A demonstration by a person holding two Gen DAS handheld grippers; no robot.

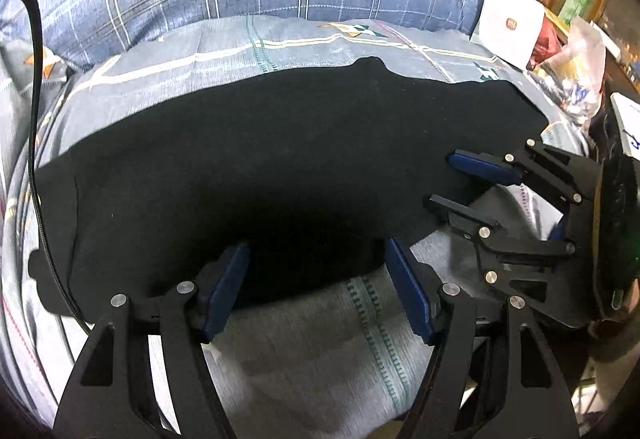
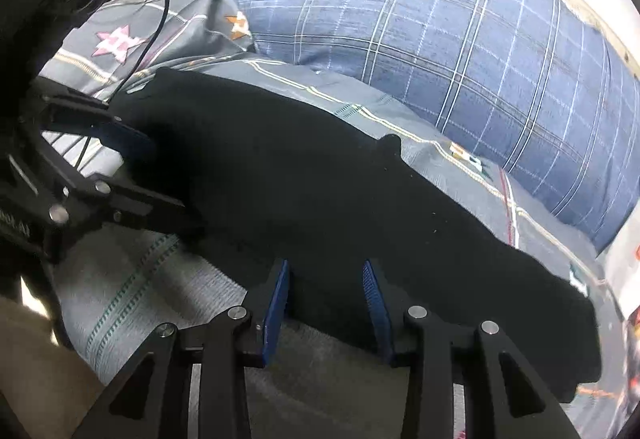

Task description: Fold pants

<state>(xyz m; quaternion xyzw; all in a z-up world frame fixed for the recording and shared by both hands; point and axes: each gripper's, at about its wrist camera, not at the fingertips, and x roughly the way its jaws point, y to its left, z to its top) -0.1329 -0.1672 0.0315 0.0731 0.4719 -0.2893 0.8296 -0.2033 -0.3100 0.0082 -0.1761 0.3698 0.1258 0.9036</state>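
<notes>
Both hand-held grippers hover with jaws spread wide and holding nothing: the left gripper [image 1: 318,263] and right gripper [image 2: 326,279] sit at the near edge of the black pants [image 1: 260,159], probably ready to pinch that edge. The pants lie flat on the bed [image 1: 300,339], a soft, matte, long dark strip across grey patterned bedding, before a blue plaid pillow [image 2: 460,39].
</notes>
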